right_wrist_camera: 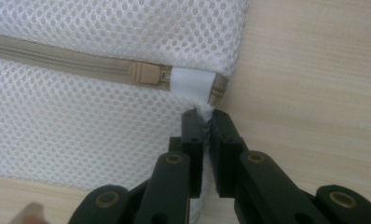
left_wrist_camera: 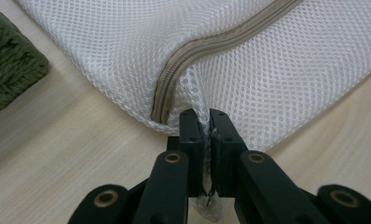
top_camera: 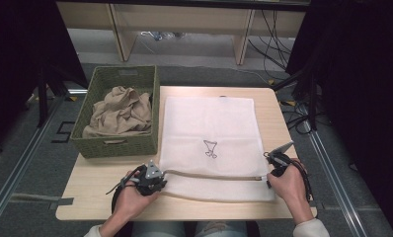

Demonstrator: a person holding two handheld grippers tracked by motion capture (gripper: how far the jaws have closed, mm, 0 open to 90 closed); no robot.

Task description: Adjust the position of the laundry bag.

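A white mesh laundry bag (top_camera: pixel 209 128) lies flat on the wooden table (top_camera: pixel 96 177), with a small line drawing on its middle. A beige zipper (top_camera: pixel 209 176) runs across its near edge. My left gripper (top_camera: pixel 162 179) is shut on the mesh at the zipper's left end; in the left gripper view the fabric (left_wrist_camera: pixel 267 60) is pinched between the jaws of this gripper (left_wrist_camera: pixel 206 120). My right gripper (top_camera: pixel 270 174) is shut on the mesh at the zipper's right end. Just beyond the right gripper (right_wrist_camera: pixel 204 119) sit the zipper pull (right_wrist_camera: pixel 144 73) and a white tab (right_wrist_camera: pixel 190 84).
A green woven basket (top_camera: pixel 115 145) stands at the table's left, touching the bag's left edge, with crumpled beige cloth (top_camera: pixel 118 111) inside. Its corner (left_wrist_camera: pixel 11 74) appears in the left gripper view. Bare wood runs along the near edge. Cables lie on the floor behind.
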